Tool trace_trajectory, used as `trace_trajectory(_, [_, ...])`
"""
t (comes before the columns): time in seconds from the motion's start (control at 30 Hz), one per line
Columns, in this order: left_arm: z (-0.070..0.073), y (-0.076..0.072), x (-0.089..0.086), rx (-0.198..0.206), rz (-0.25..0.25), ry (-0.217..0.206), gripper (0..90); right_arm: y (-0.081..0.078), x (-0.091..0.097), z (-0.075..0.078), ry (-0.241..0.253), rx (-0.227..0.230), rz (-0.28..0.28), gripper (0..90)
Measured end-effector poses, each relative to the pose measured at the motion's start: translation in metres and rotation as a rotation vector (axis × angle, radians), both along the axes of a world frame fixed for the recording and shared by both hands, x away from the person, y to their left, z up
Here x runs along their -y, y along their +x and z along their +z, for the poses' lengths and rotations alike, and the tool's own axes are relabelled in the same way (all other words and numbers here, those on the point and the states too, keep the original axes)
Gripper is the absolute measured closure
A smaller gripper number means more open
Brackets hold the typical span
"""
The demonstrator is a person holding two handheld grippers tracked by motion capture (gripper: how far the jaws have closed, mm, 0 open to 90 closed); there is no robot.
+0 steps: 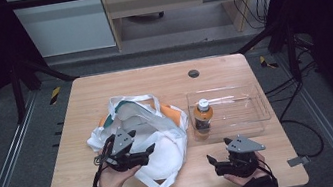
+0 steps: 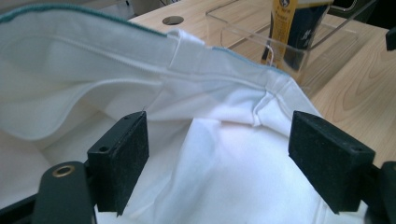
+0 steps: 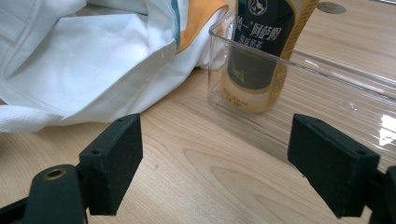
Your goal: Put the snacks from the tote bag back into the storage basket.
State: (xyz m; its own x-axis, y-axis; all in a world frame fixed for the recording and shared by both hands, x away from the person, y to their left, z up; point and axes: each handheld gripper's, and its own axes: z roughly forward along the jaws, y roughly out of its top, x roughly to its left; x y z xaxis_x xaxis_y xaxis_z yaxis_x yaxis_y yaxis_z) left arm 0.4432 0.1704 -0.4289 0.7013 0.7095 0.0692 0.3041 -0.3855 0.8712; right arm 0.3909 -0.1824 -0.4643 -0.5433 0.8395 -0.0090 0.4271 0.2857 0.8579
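White cloth of the bag point(image 2: 224, 154) could slip as I clamp; both my grippers point(image 1: 131, 155) point(image 1: 235, 158) gape empty.

**Bag and tray crowd the middle of the table**

The white bag point(image 1: 148, 134) spreads across the centre-left, straps trailing to the near edge. The clear tray point(image 1: 253, 110) with an upright bottle point(image 1: 203, 116) blocks the right. Bare table point(image 1: 152, 78) lies beyond both.

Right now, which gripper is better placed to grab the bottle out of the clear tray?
Right. The right gripper is open, near the clear tray, and the bottle stands ahead of its jaws. The left gripper hovers over the white bag.
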Motion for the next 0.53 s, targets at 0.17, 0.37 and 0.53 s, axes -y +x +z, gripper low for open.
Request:
trace_trajectory(0.17, [-0.007, -0.005, -0.011, -0.006, 0.012, 0.004, 19.9, 0.000, 0.001, 0.000, 0.001, -0.002, -0.001, 18.2])
trace_trajectory(0.37, [-0.011, -0.009, -0.019, -0.011, 0.022, 0.022, 19.4, 0.000, 0.001, 0.000, 0.000, 0.000, -0.005, 18.0])
trace_trajectory(0.53, [-0.014, -0.011, -0.024, -0.016, 0.028, 0.033, 19.4, 0.001, 0.001, 0.000, -0.005, -0.002, -0.007, 18.2])
